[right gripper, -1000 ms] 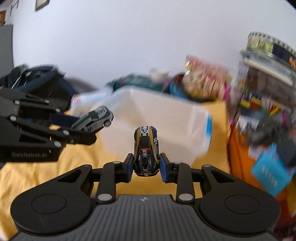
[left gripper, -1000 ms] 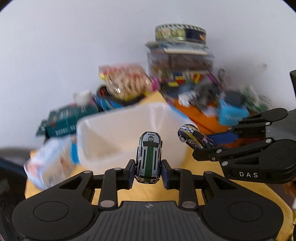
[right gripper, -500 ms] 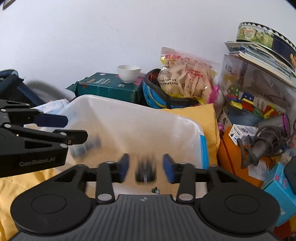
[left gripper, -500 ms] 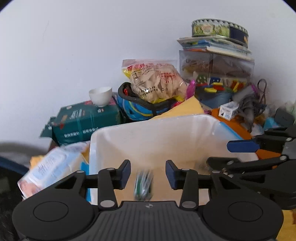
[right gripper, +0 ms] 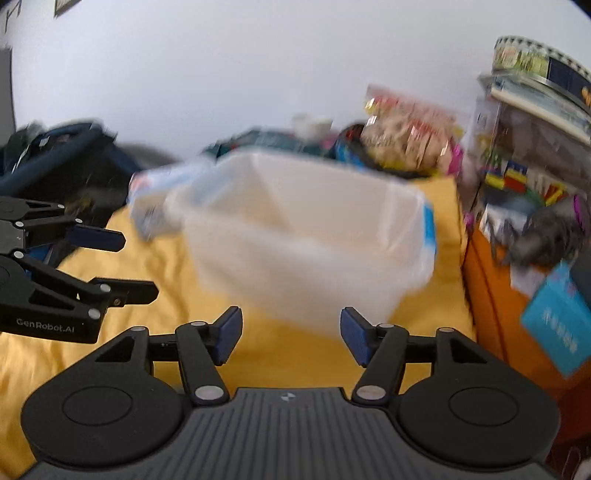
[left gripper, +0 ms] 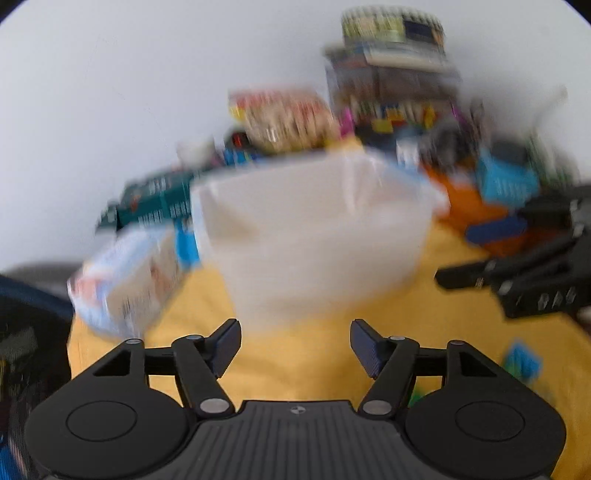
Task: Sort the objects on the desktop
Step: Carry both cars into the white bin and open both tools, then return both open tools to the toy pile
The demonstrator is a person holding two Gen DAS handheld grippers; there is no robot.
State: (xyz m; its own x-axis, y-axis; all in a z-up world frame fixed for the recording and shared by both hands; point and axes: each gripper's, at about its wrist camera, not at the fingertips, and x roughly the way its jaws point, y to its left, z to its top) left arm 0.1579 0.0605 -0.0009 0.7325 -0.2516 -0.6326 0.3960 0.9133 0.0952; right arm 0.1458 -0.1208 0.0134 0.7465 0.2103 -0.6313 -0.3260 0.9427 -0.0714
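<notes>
Both views are blurred by motion. A white translucent plastic bin [left gripper: 314, 236] [right gripper: 306, 236] stands on the yellow cloth [left gripper: 295, 354] [right gripper: 288, 347] ahead of both grippers. My left gripper [left gripper: 295, 347] has its jaws opening wide, with nothing between them, in front of the bin's near wall. My right gripper [right gripper: 291, 338] is likewise opening and empty, just short of the bin. Each gripper shows in the other's view: the right gripper [left gripper: 480, 254] at the right edge, the left gripper [right gripper: 129, 262] at the left edge. No toy car is visible; the bin's inside is hidden.
Clutter rings the bin: a snack bag [left gripper: 284, 118] [right gripper: 410, 129], a green box [left gripper: 155, 195], a pale packet [left gripper: 129, 280], a clear box of bricks under a round tin [left gripper: 391, 26] [right gripper: 535, 62], orange and blue boxes [right gripper: 557, 332] on the right, a dark bag [right gripper: 62, 158] on the left.
Each gripper held a toy car a second ago, let it drop into the bin, and has since opened wider and drawn back and down from over the bin.
</notes>
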